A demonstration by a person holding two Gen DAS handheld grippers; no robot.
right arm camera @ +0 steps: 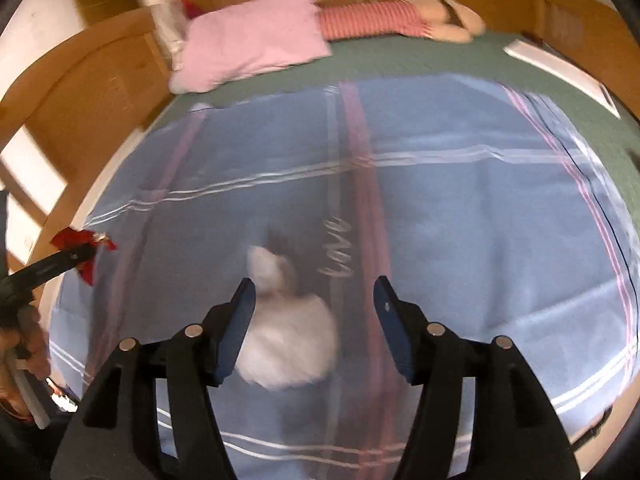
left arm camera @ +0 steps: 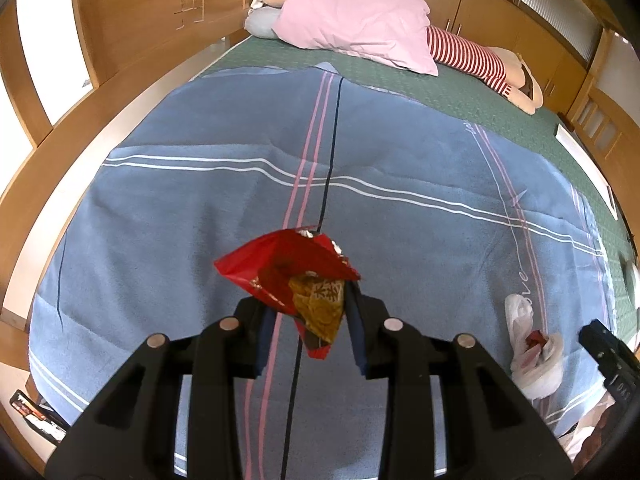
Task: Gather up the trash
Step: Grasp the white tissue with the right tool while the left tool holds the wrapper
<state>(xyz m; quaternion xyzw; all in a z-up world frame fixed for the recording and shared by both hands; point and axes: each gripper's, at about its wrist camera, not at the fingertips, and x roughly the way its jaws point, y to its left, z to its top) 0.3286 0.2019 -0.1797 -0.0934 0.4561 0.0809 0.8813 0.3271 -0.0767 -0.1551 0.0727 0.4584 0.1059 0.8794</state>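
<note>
Left tongs [left arm camera: 310,312] pinching red wrapper [left arm camera: 288,276]; right tongs [right arm camera: 314,316] spread over white bag [right arm camera: 288,340] (v. blurred)

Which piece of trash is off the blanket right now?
The red snack wrapper, pinched in the left gripper. The white plastic bag lies on the blue blanket.

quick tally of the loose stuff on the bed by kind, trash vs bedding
Snack wrappers: 1, the red wrapper held in the left gripper
Plastic bags: 1, the white bag
Pillows: 1, the pink pillow
Blankets: 1, the blue blanket
Stuffed dolls: 1, the striped doll
Total: 5
</note>
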